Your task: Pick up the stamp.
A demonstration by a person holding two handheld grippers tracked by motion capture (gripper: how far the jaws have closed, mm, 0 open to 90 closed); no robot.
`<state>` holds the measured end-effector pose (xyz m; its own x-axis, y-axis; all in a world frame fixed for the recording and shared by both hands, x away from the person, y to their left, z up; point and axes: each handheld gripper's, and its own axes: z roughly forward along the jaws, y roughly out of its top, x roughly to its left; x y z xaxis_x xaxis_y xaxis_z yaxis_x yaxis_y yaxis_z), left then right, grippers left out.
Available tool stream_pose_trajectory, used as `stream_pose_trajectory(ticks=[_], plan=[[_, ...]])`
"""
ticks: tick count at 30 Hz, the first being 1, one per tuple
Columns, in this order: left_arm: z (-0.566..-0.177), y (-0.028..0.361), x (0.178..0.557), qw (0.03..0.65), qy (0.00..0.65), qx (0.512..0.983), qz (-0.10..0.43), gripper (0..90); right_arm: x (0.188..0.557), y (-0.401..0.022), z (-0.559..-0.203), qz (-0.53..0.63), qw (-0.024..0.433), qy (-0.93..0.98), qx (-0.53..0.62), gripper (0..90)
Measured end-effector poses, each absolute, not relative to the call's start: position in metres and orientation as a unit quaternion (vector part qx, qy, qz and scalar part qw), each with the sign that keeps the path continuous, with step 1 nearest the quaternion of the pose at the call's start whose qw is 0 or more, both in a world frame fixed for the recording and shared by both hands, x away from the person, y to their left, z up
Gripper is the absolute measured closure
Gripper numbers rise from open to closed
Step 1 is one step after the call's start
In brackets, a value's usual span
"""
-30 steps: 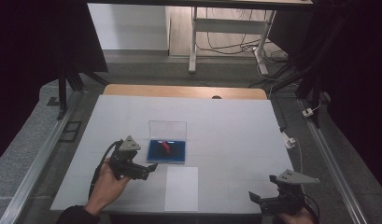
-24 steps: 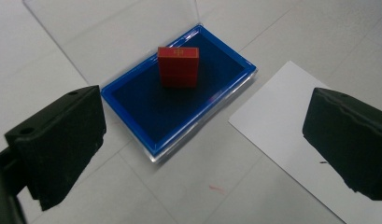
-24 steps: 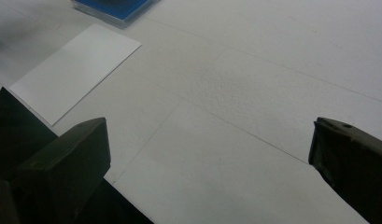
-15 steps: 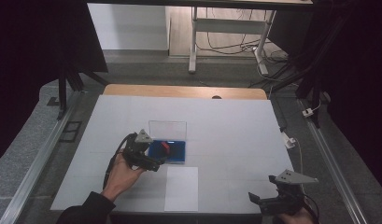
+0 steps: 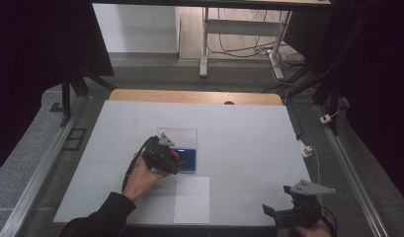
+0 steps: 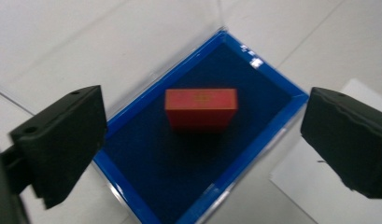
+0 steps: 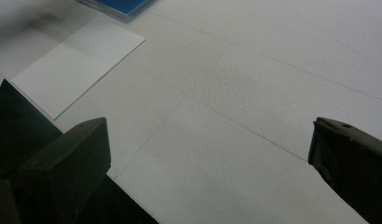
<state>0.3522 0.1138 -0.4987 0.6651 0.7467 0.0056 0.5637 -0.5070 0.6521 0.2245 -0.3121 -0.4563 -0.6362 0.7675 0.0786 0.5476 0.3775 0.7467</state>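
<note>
A small red block point(image 6: 201, 109) lies inside a shallow box with a blue lining point(image 6: 170, 172), whose clear lid point(image 5: 177, 134) stands up at its far side. My left gripper point(image 6: 203, 135) hovers just above the box point(image 5: 188, 160), pointing down at the block point(image 5: 174, 153). Its jaws have just been closing a little but stand wide, and the block sits ahead between them, untouched. The hand holding my left gripper point(image 5: 175, 164) comes in from the lower left. My right gripper point(image 5: 276, 213) rests open near the table's front right, with nothing between its jaws point(image 7: 209, 154).
A white sheet of paper point(image 5: 192, 200) lies just in front of the box, also seen from the right gripper point(image 7: 76, 60). The white table mat point(image 5: 249, 148) spreads around. Metal rails point(image 5: 36, 173) run along both sides. A wooden strip point(image 5: 194, 96) borders the far edge.
The left hand has carried its gripper right and slightly down, from beside the box to over it. The right gripper has stayed put.
</note>
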Motion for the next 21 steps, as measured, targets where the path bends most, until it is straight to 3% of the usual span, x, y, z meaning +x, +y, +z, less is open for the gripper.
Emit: stream_pose_trajectory(ticks=[10,18,21], plan=[[-0.4964,0.1144,0.3540,0.324,0.361,0.862,0.144,38.2,0.2242,-0.3111,-0.4564,0.383,0.142,0.822,0.396,0.0],[-0.4959,0.1161,0.3561,0.326,0.377,0.857,0.130,56.6,0.2241,-0.3106,-0.4567,0.383,0.143,0.824,0.393,0.0],[-0.4950,0.1161,0.3562,0.325,0.382,0.855,0.128,57.9,0.2240,-0.3105,-0.4567,0.383,0.142,0.824,0.392,0.0]])
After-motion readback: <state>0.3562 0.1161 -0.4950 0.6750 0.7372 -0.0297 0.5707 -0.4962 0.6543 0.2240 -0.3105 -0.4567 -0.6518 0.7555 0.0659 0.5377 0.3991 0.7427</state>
